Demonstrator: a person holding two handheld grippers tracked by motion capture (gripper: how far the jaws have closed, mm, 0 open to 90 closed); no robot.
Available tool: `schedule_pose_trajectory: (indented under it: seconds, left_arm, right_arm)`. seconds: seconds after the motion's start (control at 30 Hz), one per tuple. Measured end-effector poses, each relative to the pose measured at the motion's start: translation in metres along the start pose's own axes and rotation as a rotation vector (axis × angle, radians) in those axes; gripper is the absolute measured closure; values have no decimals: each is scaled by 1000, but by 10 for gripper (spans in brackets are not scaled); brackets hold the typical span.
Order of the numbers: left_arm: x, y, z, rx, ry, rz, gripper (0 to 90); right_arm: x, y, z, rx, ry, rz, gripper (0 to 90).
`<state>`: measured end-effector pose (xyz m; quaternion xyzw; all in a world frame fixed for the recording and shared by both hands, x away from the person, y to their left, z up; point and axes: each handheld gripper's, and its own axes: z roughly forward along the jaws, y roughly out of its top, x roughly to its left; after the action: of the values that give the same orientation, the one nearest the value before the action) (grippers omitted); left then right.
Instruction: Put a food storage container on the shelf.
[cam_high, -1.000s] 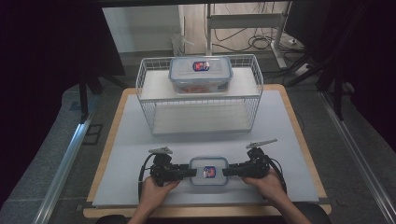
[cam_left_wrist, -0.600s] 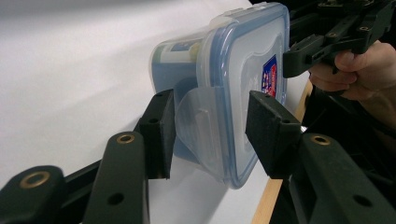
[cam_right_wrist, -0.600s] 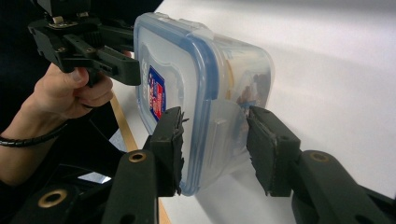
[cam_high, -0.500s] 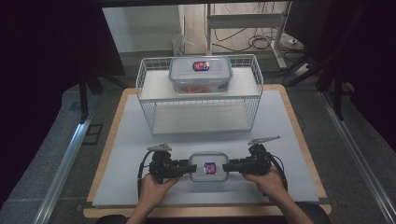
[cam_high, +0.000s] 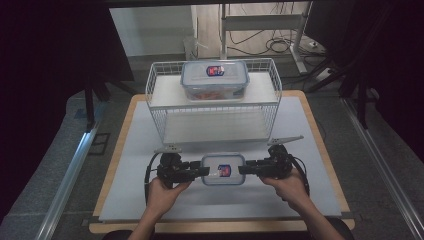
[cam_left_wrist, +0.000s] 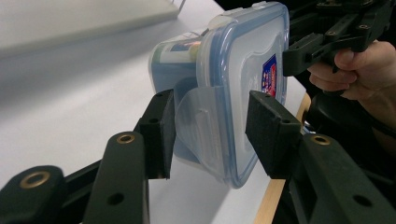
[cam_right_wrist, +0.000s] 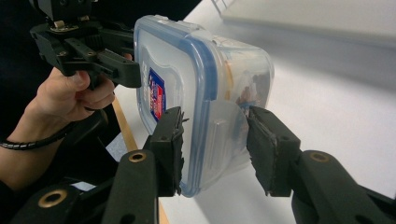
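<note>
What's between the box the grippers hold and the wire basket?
Nothing: in the high view, only bare white table lies between the held box and the basket.

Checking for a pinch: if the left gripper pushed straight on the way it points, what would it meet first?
The lidded plastic container already clamped in the left gripper; beyond it, probably the right gripper holding the opposite end.

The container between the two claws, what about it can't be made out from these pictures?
- Contents of the container: high view too small; in both gripper views the frosted walls blur them.
- Lid label: seen edge-on in the gripper views, too small from above, unreadable.
- Underside and whether it clears the table: hidden by the container itself.
- Left claw far pad contact: covered by the side latch flap.
- Right claw: the same.
</note>
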<state>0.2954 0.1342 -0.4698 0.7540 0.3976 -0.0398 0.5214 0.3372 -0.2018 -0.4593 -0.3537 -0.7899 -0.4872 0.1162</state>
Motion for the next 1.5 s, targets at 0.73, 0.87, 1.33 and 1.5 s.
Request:
schedule_pose_trajectory:
  seconds: [0.73,0.87,1.33,1.5]
  left_arm:
    - [-10,62,-23,-63,57,82,525]
    - [-12,75,-28,-75,66,87,524]
    - [-12,118,-43,-116,77,113,523]
    - [-13,132,-50,-130,85,116,523]
  right_arm:
    - [16,62,-20,-73,-26,-83,567]
    - [19,74,-23,-84,-27,-96,566]
    - [28,121,-35,-135,-42,-126,564]
    - [32,136,-38,-150,-46,-140,564]
